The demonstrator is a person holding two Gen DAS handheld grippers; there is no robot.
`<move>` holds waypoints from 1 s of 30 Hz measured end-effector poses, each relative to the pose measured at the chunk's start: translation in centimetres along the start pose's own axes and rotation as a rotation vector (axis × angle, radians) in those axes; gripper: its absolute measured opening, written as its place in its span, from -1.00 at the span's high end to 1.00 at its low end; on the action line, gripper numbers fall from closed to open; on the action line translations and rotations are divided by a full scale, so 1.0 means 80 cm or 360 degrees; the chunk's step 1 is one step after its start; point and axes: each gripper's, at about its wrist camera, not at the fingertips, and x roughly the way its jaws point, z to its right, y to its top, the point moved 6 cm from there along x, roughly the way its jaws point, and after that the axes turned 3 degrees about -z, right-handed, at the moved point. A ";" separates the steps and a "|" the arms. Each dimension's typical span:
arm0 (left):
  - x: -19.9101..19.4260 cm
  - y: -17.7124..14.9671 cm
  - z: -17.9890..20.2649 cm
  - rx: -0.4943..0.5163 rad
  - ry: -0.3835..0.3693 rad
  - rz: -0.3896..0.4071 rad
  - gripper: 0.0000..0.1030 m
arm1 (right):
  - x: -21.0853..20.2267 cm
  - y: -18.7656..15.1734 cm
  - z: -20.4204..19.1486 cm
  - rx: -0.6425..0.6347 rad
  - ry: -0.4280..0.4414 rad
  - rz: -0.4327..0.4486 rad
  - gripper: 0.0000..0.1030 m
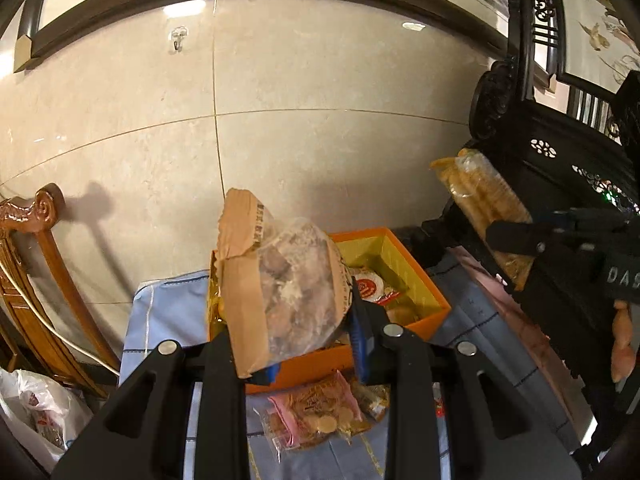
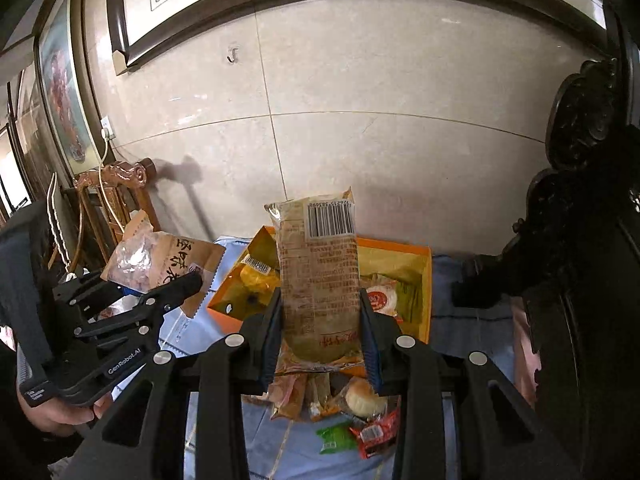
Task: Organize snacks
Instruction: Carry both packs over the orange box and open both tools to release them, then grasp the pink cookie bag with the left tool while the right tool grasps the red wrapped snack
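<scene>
My left tool (image 1: 312, 344) grips a brown paper bag with a clear window (image 1: 280, 288), my right tool (image 2: 320, 340) a long barcoded wrapper (image 2: 320, 280); I'd lower both gently into the orange box (image 2: 424, 300) ahead.

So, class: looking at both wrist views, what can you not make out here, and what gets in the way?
- Orange box, left wrist view: its left half is hidden by the kraft-paper bag in the left claw.
- Orange box, right wrist view: its middle is hidden by the barcoded packet in the right claw.
- Loose snacks, right wrist view: partly covered by the claw's frame.
</scene>
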 end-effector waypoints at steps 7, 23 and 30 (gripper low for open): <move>0.025 0.020 0.000 0.0020 0.0026 0.0011 0.50 | 0.022 0.016 0.006 -0.0005 -0.0010 -0.0006 0.33; 0.134 -0.006 -0.076 -0.0119 0.0298 -0.0160 -0.91 | 0.136 -0.021 0.090 0.0228 -0.0128 -0.0269 -0.43; 0.122 -0.140 -0.061 -0.0094 0.0259 -0.0298 -0.92 | 0.139 -0.166 0.086 0.0222 -0.0230 -0.0454 -0.43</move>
